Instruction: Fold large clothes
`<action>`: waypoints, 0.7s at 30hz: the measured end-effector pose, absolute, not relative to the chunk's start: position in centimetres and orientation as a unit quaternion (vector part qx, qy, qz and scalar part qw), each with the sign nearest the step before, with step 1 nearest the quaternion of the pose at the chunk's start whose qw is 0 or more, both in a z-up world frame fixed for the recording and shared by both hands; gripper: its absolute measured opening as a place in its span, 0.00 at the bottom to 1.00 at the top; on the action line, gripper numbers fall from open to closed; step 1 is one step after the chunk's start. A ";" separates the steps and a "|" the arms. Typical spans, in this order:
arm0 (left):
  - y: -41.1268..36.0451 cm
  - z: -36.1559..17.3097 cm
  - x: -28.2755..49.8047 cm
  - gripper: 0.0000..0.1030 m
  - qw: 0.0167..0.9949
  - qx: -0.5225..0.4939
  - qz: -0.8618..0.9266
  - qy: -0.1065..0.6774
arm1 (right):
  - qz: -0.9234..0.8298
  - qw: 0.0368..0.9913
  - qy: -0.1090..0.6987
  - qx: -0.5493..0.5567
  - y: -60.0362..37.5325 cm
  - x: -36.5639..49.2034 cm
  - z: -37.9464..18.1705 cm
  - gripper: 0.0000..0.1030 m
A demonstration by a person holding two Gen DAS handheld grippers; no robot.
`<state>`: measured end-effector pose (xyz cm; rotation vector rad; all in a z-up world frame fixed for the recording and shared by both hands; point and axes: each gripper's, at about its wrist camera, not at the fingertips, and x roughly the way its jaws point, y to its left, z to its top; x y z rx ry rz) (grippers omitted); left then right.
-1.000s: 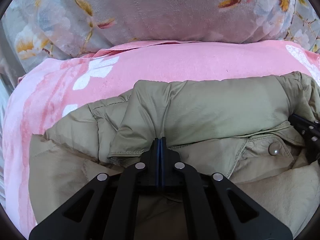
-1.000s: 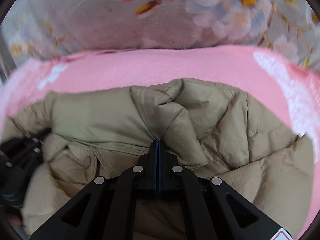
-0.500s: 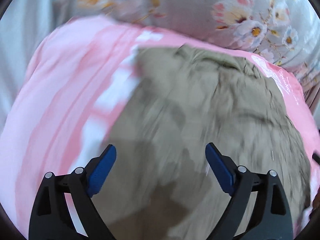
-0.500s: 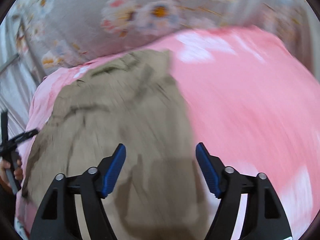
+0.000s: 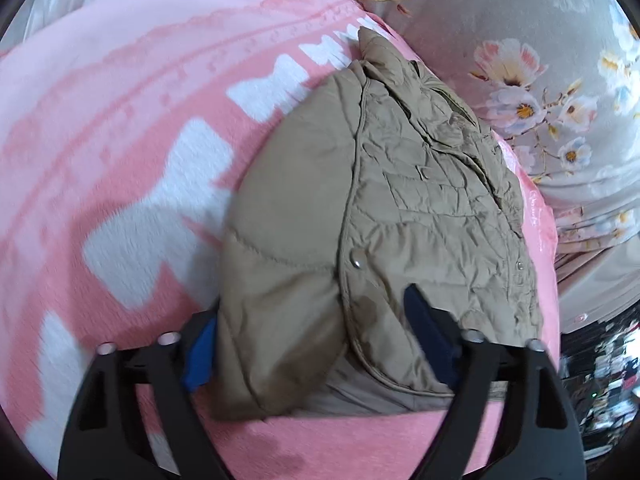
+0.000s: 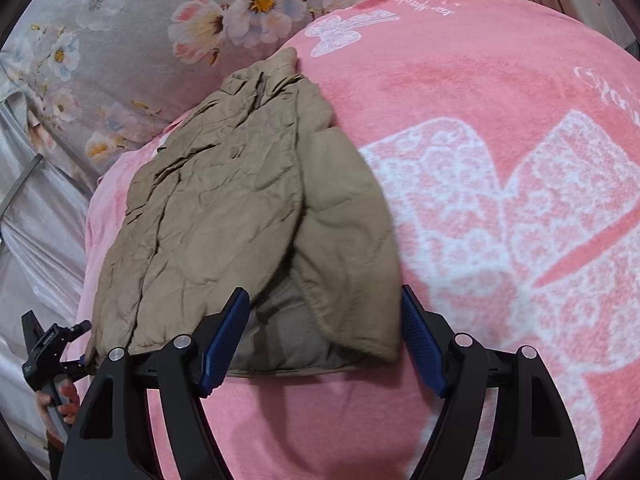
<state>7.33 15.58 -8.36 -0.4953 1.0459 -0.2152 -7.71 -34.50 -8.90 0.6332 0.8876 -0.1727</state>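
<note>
A khaki padded jacket [image 5: 384, 216] lies folded on a pink blanket [image 5: 120, 120], collar toward the far floral bedding. My left gripper [image 5: 316, 344] is open, its blue pads on either side of the jacket's near left corner, holding nothing. In the right wrist view the same jacket [image 6: 240, 208] lies left of centre. My right gripper [image 6: 324, 340] is open over the jacket's near right corner, empty. The left gripper [image 6: 52, 344] also shows at the far left of that view, held by a hand.
Grey floral bedding [image 5: 540, 80] rises behind the jacket. The pink blanket [image 6: 500, 200] with white bow patterns spreads to the right. Silvery fabric [image 6: 36, 220] hangs at the left edge, and dark clutter [image 5: 612, 360] lies beyond the bed's right edge.
Both grippers were shut on the jacket's collar area a second ago. They let go, opened, and pulled back toward the near end of the jacket, which now lies folded flat.
</note>
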 end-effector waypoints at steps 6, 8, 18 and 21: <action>15.5 -6.2 5.9 0.04 0.845 -0.211 -0.101 0.480 | -0.080 0.863 0.409 0.287 -33.6 -9.0 -6.9 0.03; 15.7 -4.6 4.9 0.03 0.839 -0.195 -0.111 0.496 | -0.079 0.876 0.388 0.277 -33.3 -10.2 -4.9 0.03; 19.1 7.9 -4.6 0.03 0.881 -0.193 -0.171 0.397 | -0.047 0.941 0.254 0.220 -32.1 -20.7 7.5 0.02; 20.2 12.2 -6.6 0.03 0.896 -0.203 -0.181 0.351 | -0.043 0.956 0.203 0.206 -32.0 -22.8 11.5 0.02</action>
